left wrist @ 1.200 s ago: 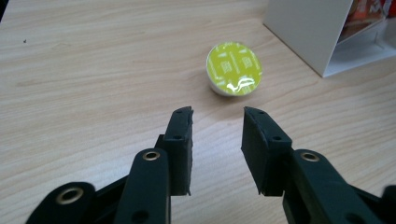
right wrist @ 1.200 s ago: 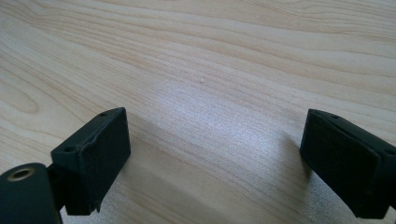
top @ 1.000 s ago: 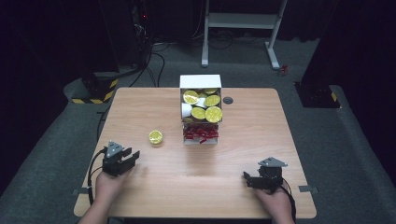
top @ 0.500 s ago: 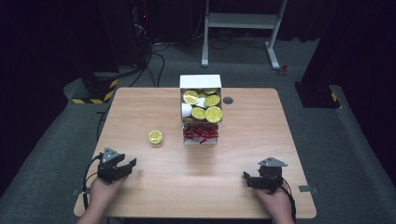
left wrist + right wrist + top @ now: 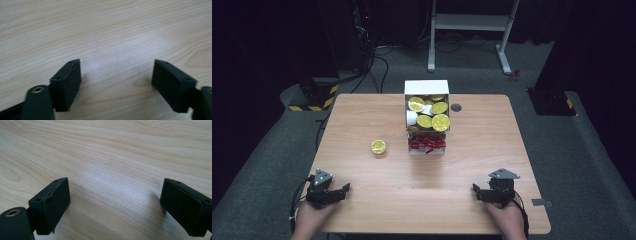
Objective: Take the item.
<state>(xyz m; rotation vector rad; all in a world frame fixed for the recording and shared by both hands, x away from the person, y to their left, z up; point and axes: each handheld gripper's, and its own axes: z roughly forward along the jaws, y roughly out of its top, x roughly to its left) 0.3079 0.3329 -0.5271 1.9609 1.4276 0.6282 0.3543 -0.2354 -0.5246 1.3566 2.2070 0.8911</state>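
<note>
Since a second ago the left gripper (image 5: 343, 189) has backed off from the loose yellow-lidded cup (image 5: 378, 147) and dropped toward the near left corner of the desk (image 5: 377, 195), while the right gripper (image 5: 476, 191) hasn't budged from the near right side. That cup hasn't moved at all; it sits by itself on the bare wood, left of the box and well apart from both grippers.

The left gripper's jaws have just been opening, and in its own view (image 5: 116, 71) they stand wide with nothing but wood grain between them, so it's holding nothing. It sits low, right over the desk surface. Same story for the right one (image 5: 115, 195): jaws spread wide, only bare desk in the gap, nothing gripped.

Toward the back middle of the desk there's a white box (image 5: 427, 88) stuffed with more cups, yellow lids (image 5: 440, 122) facing up and out, with one white cup side showing on the left. At the front bottom of the box there's some red stuff (image 5: 427, 143), too small to make out what it is. Just right of the box is a small dark round spot (image 5: 456, 107) in the desk top.
</note>
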